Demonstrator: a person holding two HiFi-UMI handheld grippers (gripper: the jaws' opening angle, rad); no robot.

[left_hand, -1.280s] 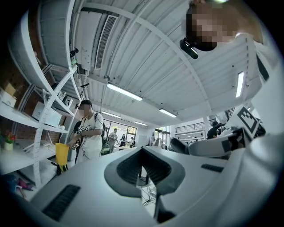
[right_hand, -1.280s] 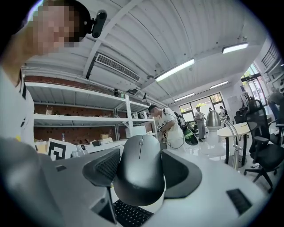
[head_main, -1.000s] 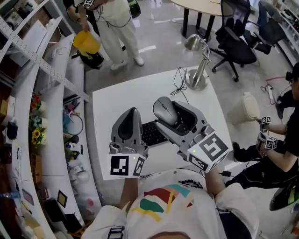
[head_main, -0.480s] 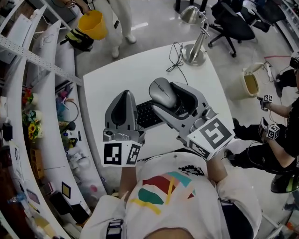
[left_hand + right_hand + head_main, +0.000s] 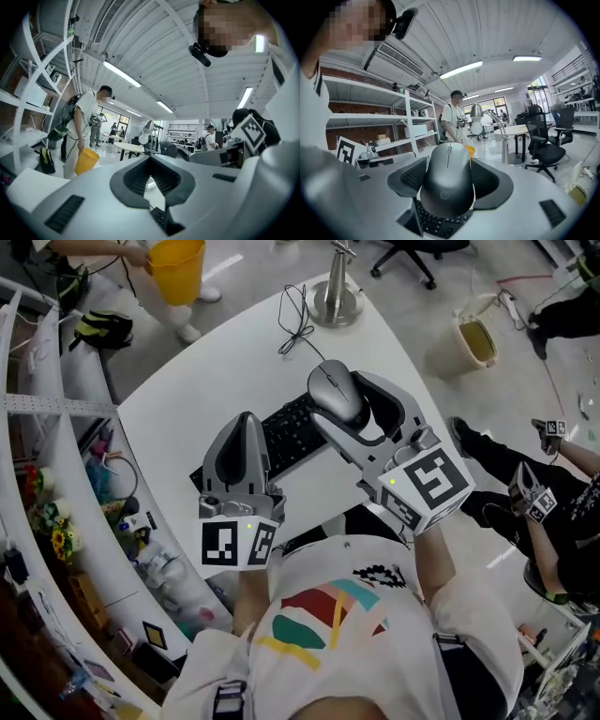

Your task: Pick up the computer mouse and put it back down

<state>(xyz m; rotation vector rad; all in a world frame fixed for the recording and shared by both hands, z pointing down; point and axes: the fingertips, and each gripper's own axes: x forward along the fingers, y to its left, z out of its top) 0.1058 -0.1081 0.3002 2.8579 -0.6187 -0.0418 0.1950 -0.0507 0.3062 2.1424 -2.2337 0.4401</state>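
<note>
A grey computer mouse (image 5: 336, 390) hangs above the right end of a black keyboard (image 5: 286, 432) on the white table (image 5: 216, 381). My right gripper (image 5: 339, 401) is shut on the mouse, one jaw on each of its sides. In the right gripper view the mouse (image 5: 449, 187) fills the space between the pads of the right gripper (image 5: 450, 164), with keyboard keys (image 5: 436, 222) below it. My left gripper (image 5: 246, 423) is shut and holds nothing, hovering over the keyboard's left part. Its jaws meet at the tips in the left gripper view (image 5: 151, 161).
A lamp base (image 5: 336, 301) and a black cable (image 5: 298, 320) lie at the table's far edge. White shelving (image 5: 56, 456) runs along the left. A yellow bucket (image 5: 176, 266) held by a person, a bin (image 5: 473, 334) and a seated person (image 5: 553, 456) surround the table.
Both grippers have come lower and further out over the table, above the keyboard. The mouse has stayed in the right gripper's jaws throughout. The left gripper has stayed shut.
</note>
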